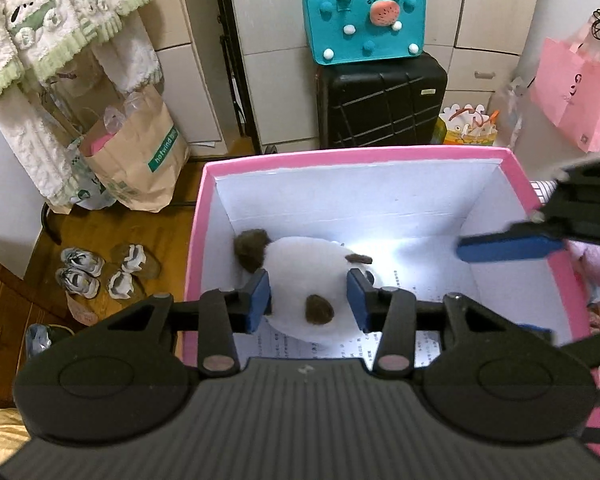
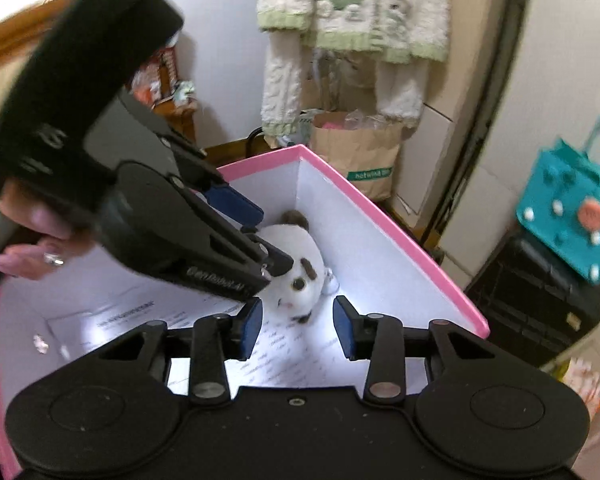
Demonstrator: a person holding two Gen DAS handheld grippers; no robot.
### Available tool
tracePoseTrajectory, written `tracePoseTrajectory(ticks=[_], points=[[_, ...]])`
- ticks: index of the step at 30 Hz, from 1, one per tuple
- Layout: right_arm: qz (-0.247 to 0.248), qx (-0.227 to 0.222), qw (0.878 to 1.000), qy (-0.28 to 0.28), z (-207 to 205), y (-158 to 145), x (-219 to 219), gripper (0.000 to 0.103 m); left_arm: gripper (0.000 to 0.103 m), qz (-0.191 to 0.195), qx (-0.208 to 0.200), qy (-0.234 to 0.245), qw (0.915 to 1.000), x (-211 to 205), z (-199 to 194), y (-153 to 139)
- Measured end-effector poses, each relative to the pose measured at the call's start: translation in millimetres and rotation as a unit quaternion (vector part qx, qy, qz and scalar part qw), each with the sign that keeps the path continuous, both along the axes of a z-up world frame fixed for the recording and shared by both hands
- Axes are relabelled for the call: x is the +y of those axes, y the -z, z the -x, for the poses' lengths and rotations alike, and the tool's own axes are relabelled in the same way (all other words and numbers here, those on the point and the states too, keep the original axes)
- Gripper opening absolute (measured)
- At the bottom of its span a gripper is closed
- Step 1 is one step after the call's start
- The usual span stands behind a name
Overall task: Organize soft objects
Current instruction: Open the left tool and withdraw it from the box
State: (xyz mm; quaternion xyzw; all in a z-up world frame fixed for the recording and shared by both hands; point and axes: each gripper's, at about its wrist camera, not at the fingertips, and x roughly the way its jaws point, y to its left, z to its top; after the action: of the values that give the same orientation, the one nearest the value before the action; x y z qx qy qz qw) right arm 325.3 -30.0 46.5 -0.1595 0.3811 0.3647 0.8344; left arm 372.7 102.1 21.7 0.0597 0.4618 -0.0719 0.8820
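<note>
**Ana:** How much room is there inside the box [image 1: 340,156]?

**Ben:** Plenty. Its pink rim is clear on the far side and its white walls stand straight. The plush toy [image 1: 308,268], white with brown patches, lies on the floor of the box near one wall. The rest of the floor is bare, apart from printed sheets lying flat.

**Ana:** And the tongs?

**Ben:** The left gripper [image 1: 309,300] points down into the box with the toy between its blue pads. The pads sit right at the toy's sides, but whether they squeeze it or only frame it cannot be told. The right gripper [image 2: 298,328] hangs over the box with its jaws parted and nothing between them. The toy lies just beyond its tips. From the left wrist view, one of its blue fingers reaches in over the opposite rim.

**Ana:** What crowds the box outside?

**Ben:** A black suitcase [image 1: 380,100] with a teal bag [image 1: 364,20] on top stands just behind the far rim. A paper bag [image 1: 140,160] leans near one corner, and shoes [image 1: 100,272] sit on the wooden floor beside it.

**Ana:** Any writing?

**Ben:** The paper bag reads "hotwind". The left gripper's side carries "GenRobot.AI". The print on the sheets is too small to read.
</note>
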Motion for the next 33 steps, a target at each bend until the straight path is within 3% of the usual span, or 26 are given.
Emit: tracePoseTrajectory(ticks=[6, 12, 25, 33], points=[[-0.039, 0.039, 0.998, 0.03, 13, -13, -24, 0.044, 0.052, 0.006, 0.001, 0.007, 1.0, -2, 18, -17], [-0.06, 0.056, 0.996, 0.038, 35, -30, -34, 0.046, 0.058, 0.04, -0.003, 0.02, 0.999, -1, 53, -51], [-0.058, -0.024, 0.996, 0.07, 114, -90, -75, 0.05, 0.066, 0.038, -0.04, 0.055, 0.997, -12, 138, -119], [-0.059, -0.066, 0.991, 0.099, 162, -107, -118, 0.053, 0.073, 0.037, -0.057, 0.101, 0.9925, -45, 185, -138]])
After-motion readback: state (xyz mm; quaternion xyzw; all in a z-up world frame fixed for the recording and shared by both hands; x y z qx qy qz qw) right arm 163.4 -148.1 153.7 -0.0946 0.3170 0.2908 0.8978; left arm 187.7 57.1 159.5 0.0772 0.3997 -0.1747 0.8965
